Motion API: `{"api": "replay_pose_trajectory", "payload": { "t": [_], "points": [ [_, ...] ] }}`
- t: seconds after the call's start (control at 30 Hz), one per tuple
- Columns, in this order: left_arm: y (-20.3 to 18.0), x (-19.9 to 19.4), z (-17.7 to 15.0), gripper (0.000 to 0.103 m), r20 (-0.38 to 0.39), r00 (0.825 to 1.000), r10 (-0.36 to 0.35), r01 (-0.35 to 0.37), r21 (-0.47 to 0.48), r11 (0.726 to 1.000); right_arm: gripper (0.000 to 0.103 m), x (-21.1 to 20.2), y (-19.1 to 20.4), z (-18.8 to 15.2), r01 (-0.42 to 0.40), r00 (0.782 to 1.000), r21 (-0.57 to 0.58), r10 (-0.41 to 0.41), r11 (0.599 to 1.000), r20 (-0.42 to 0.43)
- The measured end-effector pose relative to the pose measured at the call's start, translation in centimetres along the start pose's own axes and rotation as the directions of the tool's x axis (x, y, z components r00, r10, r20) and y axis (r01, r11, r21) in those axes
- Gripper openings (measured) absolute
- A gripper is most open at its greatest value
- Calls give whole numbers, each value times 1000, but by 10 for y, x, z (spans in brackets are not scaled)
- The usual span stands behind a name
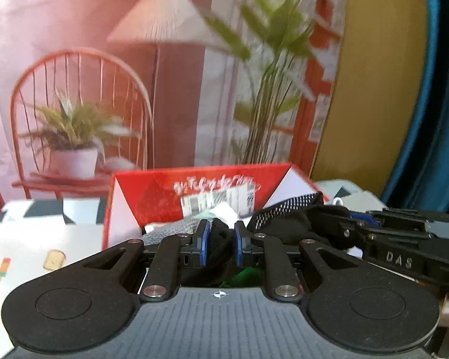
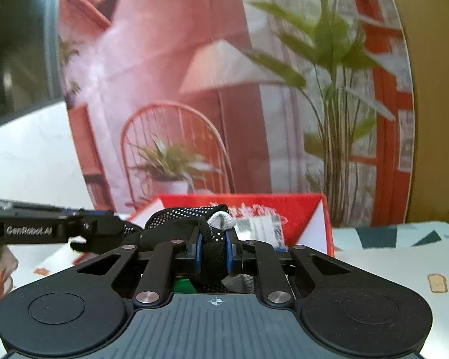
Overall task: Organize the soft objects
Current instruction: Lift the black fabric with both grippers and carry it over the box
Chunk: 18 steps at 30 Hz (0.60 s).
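A black soft fabric piece with white dots [image 1: 287, 209] is stretched between both grippers, above the front of an open red box [image 1: 200, 194]. In the left wrist view, my left gripper [image 1: 221, 240] is shut on one bunched black end. My right gripper [image 1: 348, 224] comes in from the right and grips the other end. In the right wrist view, the right gripper [image 2: 214, 249] is shut on a dotted black strip [image 2: 214, 254] with a small white tip [image 2: 222, 220] above it. The left gripper [image 2: 116, 227] reaches in from the left. The red box [image 2: 296, 206] stands just behind.
Grey fabric [image 1: 164, 230] lies inside the box, and something green [image 1: 242, 275] shows below the held piece. A white tablecloth [image 1: 45, 239] with toast and ice-lolly prints covers the table. A printed backdrop [image 1: 134, 89] with a chair, lamp and plants stands behind; blue fabric [image 1: 434, 119] hangs at right.
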<state>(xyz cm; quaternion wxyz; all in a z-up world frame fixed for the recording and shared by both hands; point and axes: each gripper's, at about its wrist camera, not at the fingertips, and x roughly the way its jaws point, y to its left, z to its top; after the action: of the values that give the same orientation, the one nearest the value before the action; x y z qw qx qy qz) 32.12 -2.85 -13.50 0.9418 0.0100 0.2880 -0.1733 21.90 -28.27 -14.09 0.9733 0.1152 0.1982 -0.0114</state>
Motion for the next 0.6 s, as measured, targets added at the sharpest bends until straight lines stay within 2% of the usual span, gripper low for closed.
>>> {"api": "replay_pose_trajectory", "payload": {
  "t": [0.1, 0.23, 0.37, 0.6],
  "points": [
    [3, 26, 0, 18, -88, 996, 3, -4, -10, 1000, 14, 21, -5, 0, 16, 996, 10, -15, 1000, -91],
    [9, 57, -6, 18, -193, 981, 32, -36, -19, 999, 14, 49, -13, -4, 51, 977, 22, -46, 998, -209],
    [18, 74, -12, 18, -233, 972, 34, -45, -44, 998, 14, 69, -21, -9, 80, 956, 43, -65, 996, -287],
    [17, 95, -17, 18, -271, 962, 48, -53, -12, 999, 14, 95, -25, -14, 93, 919, 49, -67, 994, -388]
  ]
}}
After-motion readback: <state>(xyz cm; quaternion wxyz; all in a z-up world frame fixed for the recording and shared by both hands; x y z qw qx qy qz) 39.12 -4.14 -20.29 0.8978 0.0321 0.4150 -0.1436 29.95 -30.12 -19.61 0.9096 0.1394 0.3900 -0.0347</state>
